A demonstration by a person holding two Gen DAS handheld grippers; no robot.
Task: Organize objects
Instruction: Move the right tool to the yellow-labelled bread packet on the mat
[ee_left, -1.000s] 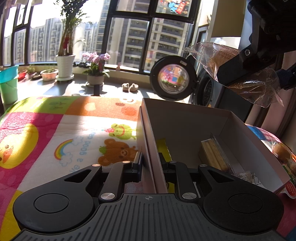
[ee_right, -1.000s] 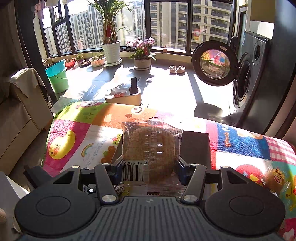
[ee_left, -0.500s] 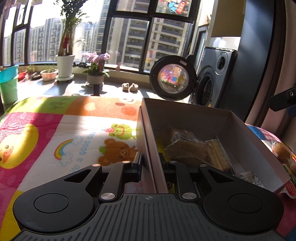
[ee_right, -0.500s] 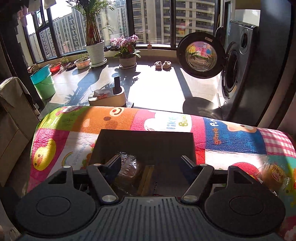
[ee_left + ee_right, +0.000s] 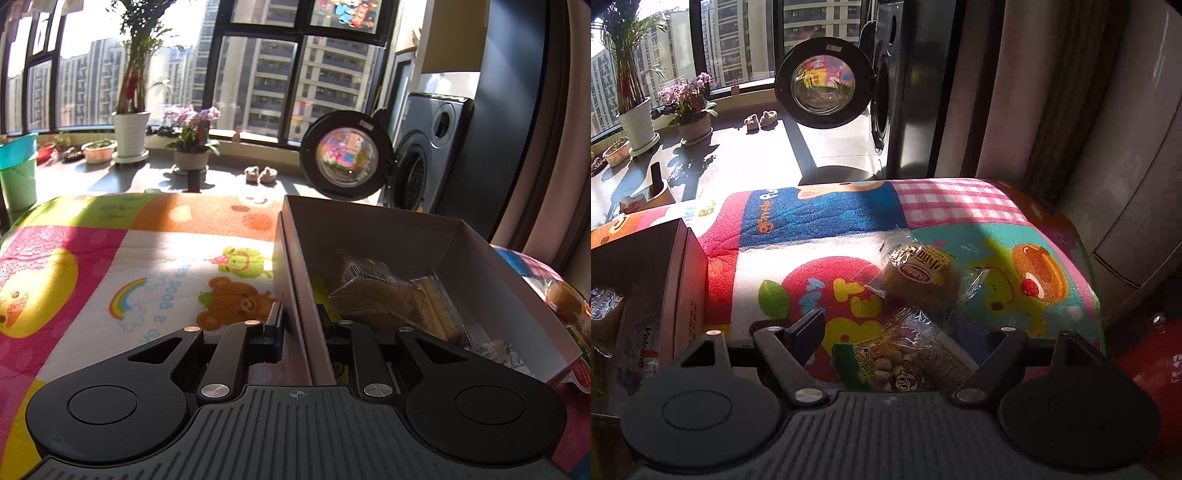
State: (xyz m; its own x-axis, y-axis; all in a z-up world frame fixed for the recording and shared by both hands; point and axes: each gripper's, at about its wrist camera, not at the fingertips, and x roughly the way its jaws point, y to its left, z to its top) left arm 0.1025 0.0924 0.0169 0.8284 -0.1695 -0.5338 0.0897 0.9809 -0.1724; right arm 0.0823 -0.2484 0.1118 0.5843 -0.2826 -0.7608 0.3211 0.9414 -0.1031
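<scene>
Two grippers are working at once here. Your left gripper (image 5: 298, 325) is pinching the near wall of the cardboard box (image 5: 480, 266), its jaws almost fully together with only that wall between them, steadying the box on the play mat (image 5: 110, 258). Your right gripper (image 5: 905, 328) is carrying nothing: its jaws are opening wide, and the peanut snack packet (image 5: 886, 365) is lying on the mat in the gap between them, though the pads are not pressing on it. Just beyond it, touching or nearly so, the wrapped bun (image 5: 923, 277) is sitting on the apple print. Both are lying just outside the box's right-hand wall.

Inside the box, a wrapped bread packet (image 5: 373, 291) is resting beside a pack of wafer sticks (image 5: 439, 310).

You are, by the look of it, lining up the next pick. That move is calling for the fingers to straddle the packet's narrow width and close on it without snagging the bun's crinkled wrapper, then a lift over the box wall while the left hand is holding the box steady.
</scene>
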